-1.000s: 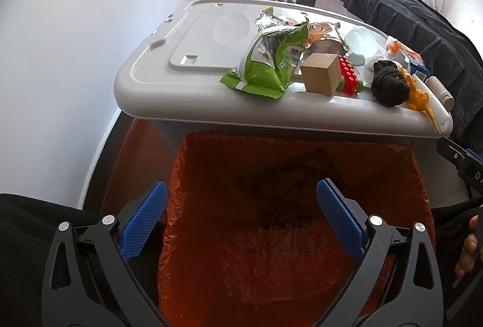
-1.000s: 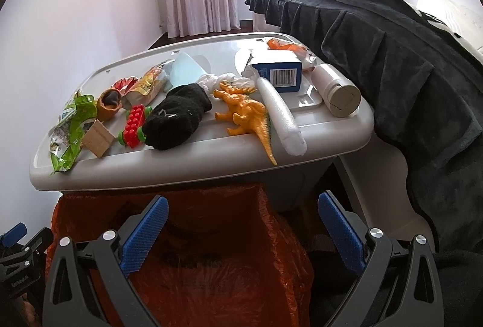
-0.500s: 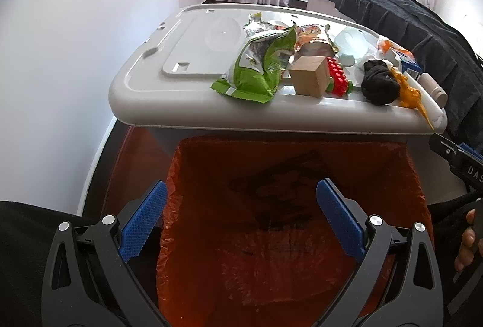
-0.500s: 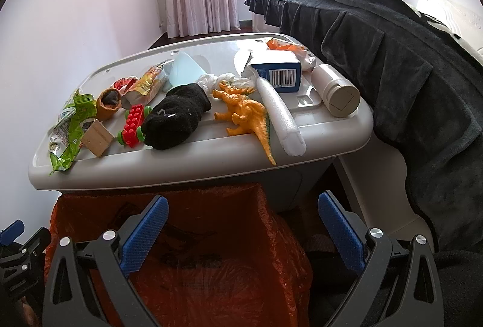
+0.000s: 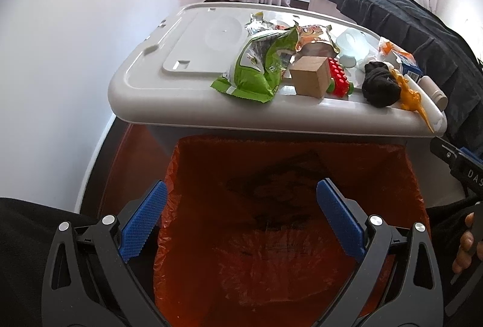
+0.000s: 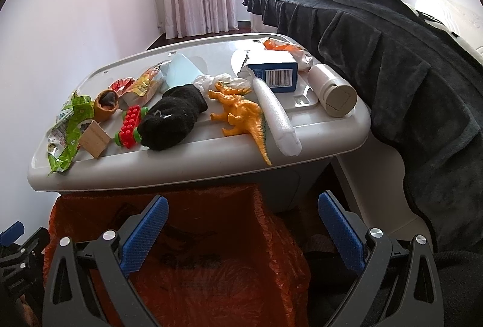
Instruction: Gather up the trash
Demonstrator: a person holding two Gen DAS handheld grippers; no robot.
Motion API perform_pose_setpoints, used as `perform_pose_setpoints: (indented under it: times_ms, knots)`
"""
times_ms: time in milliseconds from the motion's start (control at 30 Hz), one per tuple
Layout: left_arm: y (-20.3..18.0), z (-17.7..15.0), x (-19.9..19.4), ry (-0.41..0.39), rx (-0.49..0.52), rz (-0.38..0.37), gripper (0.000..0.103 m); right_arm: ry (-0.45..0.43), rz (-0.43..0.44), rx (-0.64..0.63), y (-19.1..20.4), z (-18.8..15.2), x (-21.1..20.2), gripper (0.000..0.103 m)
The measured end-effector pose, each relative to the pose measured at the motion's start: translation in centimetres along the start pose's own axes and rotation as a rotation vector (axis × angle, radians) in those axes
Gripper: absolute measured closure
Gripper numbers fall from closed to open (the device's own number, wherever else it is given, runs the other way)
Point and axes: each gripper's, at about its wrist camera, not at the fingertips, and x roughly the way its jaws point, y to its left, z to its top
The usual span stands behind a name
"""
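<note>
Trash lies scattered on the grey lid (image 5: 169, 91) of a storage bin that serves as worktop: a green snack wrapper (image 5: 256, 67) at the near left edge, an orange printed wrapper (image 5: 314, 36) behind it, and crumpled white plastic (image 6: 223, 81) further right. Mixed in are a wooden block (image 5: 311, 81), a red toy brick (image 5: 339, 82), a black sock (image 6: 173, 119) with a small pale mark too blurred to read, an orange toy dinosaur (image 6: 241, 112), a white foam tube (image 6: 276, 115), a white bottle (image 6: 332, 90) lying on its side, and a blue-and-white carton (image 6: 276, 75) showing a barcode. An orange trash bag (image 5: 286, 221) hangs open below the lid's near edge, with a dark print that cannot be read. The left tool (image 5: 241, 221) and right tool (image 6: 241, 227) hover over the bag, each with blue pads wide apart and holding nothing. The letters "DAS" show on the right tool's body at the left view's edge.
</note>
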Motion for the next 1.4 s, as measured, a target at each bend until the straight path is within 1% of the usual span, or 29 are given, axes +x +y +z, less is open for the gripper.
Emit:
perform_pose_setpoints:
  times_ms: [233,367,500,533,567,600,667,700,767,833,900,967,1033,1067,1100,1133,1167,1200,1267,1367,1400]
  knots:
    - [-0.4,-0.1,-0.1,-0.008,0.027,0.026,0.006,0.017,0.003,-0.004,-0.3,0.5,-0.1,0.005]
    - [-0.7,0.0,-0.2,-0.004,0.033,0.019,0.006,0.031,0.023,-0.027,-0.7,2.4,-0.6,0.005]
    - [-0.8,0.1,0.0,0.004,0.03,0.007,0.006,0.061,0.074,-0.009,-4.1,7.5,0.1,0.005]
    - [-0.8,0.2,0.0,0.007,0.029,0.004,0.006,0.069,0.074,-0.003,-4.9,8.4,0.5,0.005]
    - [-0.9,0.2,0.1,0.008,0.029,0.002,0.006,0.093,0.067,0.003,-6.3,10.1,1.4,0.005]
    - [-1.0,0.3,0.1,0.009,0.028,-0.001,0.006,0.112,0.058,0.004,-7.2,11.1,2.3,0.005]
    - [-1.2,0.3,0.2,0.009,0.031,-0.003,0.006,0.163,0.037,-0.011,-9.2,13.3,5.0,0.005]
    - [-1.3,0.3,0.3,0.009,0.036,-0.001,0.006,0.185,0.026,-0.019,-9.8,13.8,6.0,0.005]
    - [-1.7,0.3,0.4,0.006,0.059,0.013,0.006,0.26,0.01,-0.025,-11.2,15.0,9.2,0.011]
    - [-2.0,0.2,0.6,0.005,0.084,0.029,0.006,0.31,0.022,-0.015,-11.9,15.5,11.4,0.022]
    - [-2.2,0.1,0.8,0.009,0.102,0.035,0.006,0.343,0.023,-0.001,-12.3,16.0,13.4,0.027]
    - [-2.3,0.2,1.1,0.019,0.104,0.031,0.006,0.371,0.015,-0.01,-12.1,16.2,15.0,0.027]
    - [-2.2,0.2,1.2,0.024,0.099,0.028,0.006,0.408,0.009,-0.019,-11.9,15.8,16.4,0.033]
    - [-2.2,0.3,1.3,0.024,0.096,0.028,0.006,0.398,-0.006,-0.034,-11.6,15.6,16.5,0.034]
    - [-2.1,0.3,1.3,0.023,0.091,0.024,0.006,0.379,0.004,-0.037,-11.5,15.4,16.3,0.039]
    - [-2.0,0.3,1.2,0.022,0.088,0.021,0.006,0.369,0.017,-0.022,-11.6,15.3,16.1,0.05]
    - [-1.9,0.3,1.1,0.021,0.084,0.019,0.006,0.36,0.022,-0.02,-11.6,15.1,15.8,0.057]
    - [-1.9,0.3,1.1,0.021,0.083,0.019,0.006,0.361,0.037,-0.019,-11.5,14.9,15.5,0.057]
    - [-1.8,0.2,1.0,0.019,0.08,0.019,0.006,0.352,0.013,-0.04,-11.2,14.4,15.1,0.057]
    - [-1.6,0.2,0.4,0.005,0.088,0.023,0.006,0.343,0.026,0.004,-11.3,13.6,14.2,0.057]
    - [-1.6,0.3,0.1,0.001,0.094,0.026,0.006,0.328,0.03,0.026,-11.5,13.4,13.5,0.057]
